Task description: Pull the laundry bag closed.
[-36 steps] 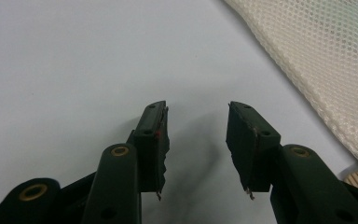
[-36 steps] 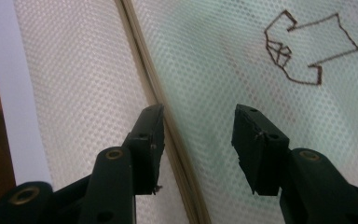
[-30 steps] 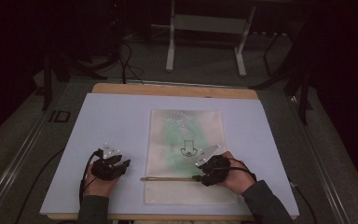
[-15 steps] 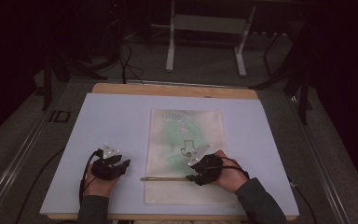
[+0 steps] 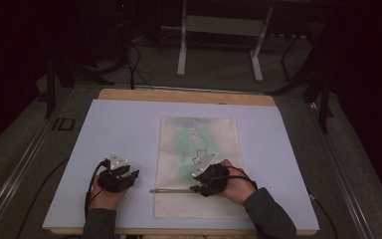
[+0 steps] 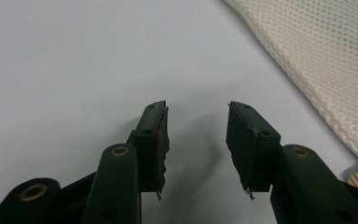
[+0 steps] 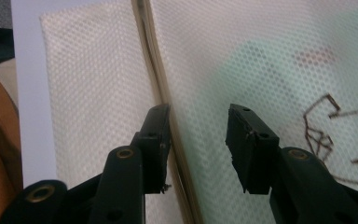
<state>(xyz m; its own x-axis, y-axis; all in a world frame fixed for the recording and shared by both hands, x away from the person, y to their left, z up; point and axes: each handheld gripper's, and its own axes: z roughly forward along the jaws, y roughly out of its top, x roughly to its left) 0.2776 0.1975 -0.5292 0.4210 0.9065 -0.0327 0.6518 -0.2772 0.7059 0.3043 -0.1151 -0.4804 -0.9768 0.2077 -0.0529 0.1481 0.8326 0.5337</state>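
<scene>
A cream mesh bag [image 5: 199, 134] lies flat on the pale table [image 5: 119, 124], with something green [image 5: 194, 137] showing through it. A zipper [image 5: 171, 190] runs across the bag near its front end. My right gripper [image 5: 195, 188] rests on the bag at the zipper's right part. In the right gripper view the gripper [image 7: 198, 126] stands open, its left jaw against the zipper [image 7: 151, 70], the green shape [image 7: 261, 60] beyond. My left gripper [image 5: 129, 175] sits on bare table left of the bag, open [image 6: 196, 126] and holding nothing; the mesh bag's edge [image 6: 326, 56] lies to its right.
A dark printed mark [image 7: 331, 135] shows on the mesh right of my right jaw. The table's far wooden edge [image 5: 179, 94] borders a dark floor with a metal stand [image 5: 219, 45] and cables. Bare table surface lies left and right of the bag.
My right gripper has slid a little to the left along the zipper line. The left gripper and the bag have stayed put.
</scene>
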